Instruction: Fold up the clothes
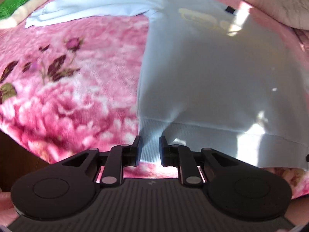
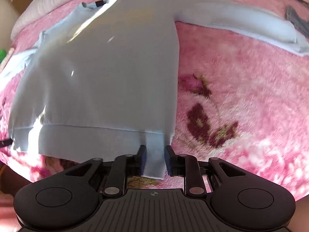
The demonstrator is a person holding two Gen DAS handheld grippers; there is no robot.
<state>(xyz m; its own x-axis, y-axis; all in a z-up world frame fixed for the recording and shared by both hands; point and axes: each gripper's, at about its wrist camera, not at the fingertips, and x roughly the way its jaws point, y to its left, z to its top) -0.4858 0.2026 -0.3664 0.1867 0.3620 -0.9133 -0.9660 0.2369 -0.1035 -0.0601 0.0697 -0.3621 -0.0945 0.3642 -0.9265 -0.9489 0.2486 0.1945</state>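
1. Sweatshirt (pale blue, long sleeves) is laid out flat on the pink floral blanket, collar at the far end, both sleeves spread out sideways, ribbed hem nearest the cameras.

2. Left gripper is parked at the hem's left corner, right gripper at the right corner. On both, a strip of hem sits between the fingers, but a gap is left on each side, so nothing seems to be pinched yet.

3. What could go wrong, as a guess: if the lift is started before the fingers are closed, the rib will probably just slide out.

4. If only one corner is caught, the body would likely be dragged crooked and the fold spoiled.

5. Plush pile might also be grabbed along with the fabric.
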